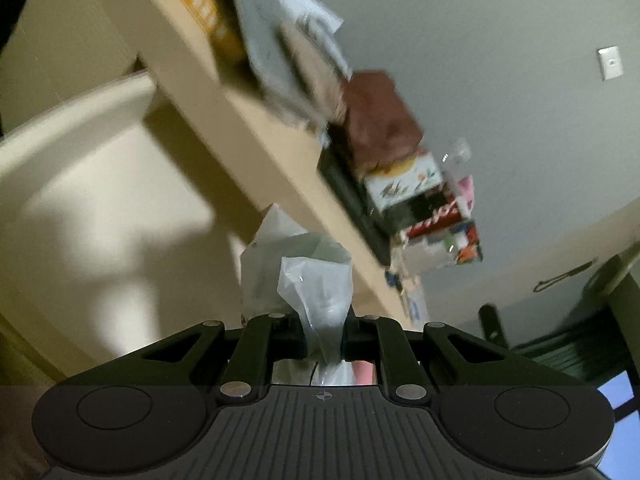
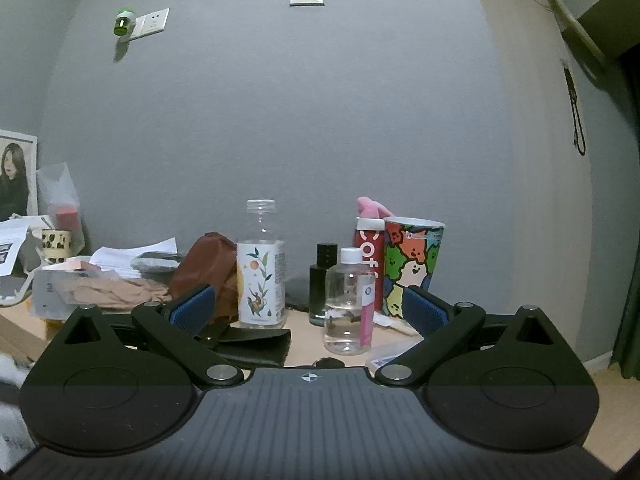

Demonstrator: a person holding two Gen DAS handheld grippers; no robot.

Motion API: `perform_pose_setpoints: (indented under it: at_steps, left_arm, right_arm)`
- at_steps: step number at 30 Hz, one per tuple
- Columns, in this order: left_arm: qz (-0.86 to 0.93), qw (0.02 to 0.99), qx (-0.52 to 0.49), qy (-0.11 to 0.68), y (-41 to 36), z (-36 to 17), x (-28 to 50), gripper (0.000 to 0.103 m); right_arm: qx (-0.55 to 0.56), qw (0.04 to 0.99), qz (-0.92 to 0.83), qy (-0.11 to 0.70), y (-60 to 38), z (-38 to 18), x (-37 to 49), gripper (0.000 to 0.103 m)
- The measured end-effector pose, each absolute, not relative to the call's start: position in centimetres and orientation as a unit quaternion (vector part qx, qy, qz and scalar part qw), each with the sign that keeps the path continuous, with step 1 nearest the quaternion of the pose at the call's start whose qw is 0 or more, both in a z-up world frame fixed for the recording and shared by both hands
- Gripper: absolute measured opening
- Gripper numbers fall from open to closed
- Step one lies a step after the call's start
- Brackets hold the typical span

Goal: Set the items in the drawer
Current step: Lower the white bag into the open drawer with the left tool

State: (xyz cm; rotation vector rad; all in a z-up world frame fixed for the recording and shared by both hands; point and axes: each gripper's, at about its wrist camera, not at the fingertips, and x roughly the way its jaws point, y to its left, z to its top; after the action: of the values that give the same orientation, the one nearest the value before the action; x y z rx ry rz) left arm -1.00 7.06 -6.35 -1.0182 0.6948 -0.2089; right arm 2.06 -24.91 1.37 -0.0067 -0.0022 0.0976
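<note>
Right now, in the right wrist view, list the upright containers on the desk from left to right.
Tall uncapped bottle with a floral label → dark glass bottle → small clear bottle with a white cap → red can → colourful cartoon cup.

A crumpled, translucent white plastic bag [image 1: 316, 292] is pinched at its neck between the fingers of the left tool [image 1: 324, 334], its loose end fanning out in front of them. It is off the bench, below the bench's edge.
</note>
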Motion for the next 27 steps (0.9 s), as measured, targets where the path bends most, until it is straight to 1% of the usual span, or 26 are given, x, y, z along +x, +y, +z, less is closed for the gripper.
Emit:
perform_pose_setpoints:
  at_steps: [6, 9, 15, 27]
  left_arm:
    - [-0.077, 0.788, -0.489, 0.365, 5.7, -9.2, 0.7, 0.013]
    - [-0.053, 0.782, -0.498, 0.372, 5.3, -10.1, 1.5, 0.013]
    - [0.022, 0.767, -0.537, 0.351, 4.7, -12.1, 2.3, 0.013]
    - [0.089, 0.74, -0.534, 0.4, 0.1, -14.2, 6.5, 0.013]
  right_arm:
    - [0.005, 0.999, 0.045, -0.003, -25.4, 1.6, 2.1, 0.103]
    - [0.008, 0.999, 0.042, -0.006, -25.6, 1.7, 2.2, 0.103]
    - [0.021, 0.999, 0.029, -0.006, -26.5, 1.9, 2.4, 0.103]
    - [0.033, 0.999, 0.015, -0.009, -27.7, 1.9, 2.8, 0.103]
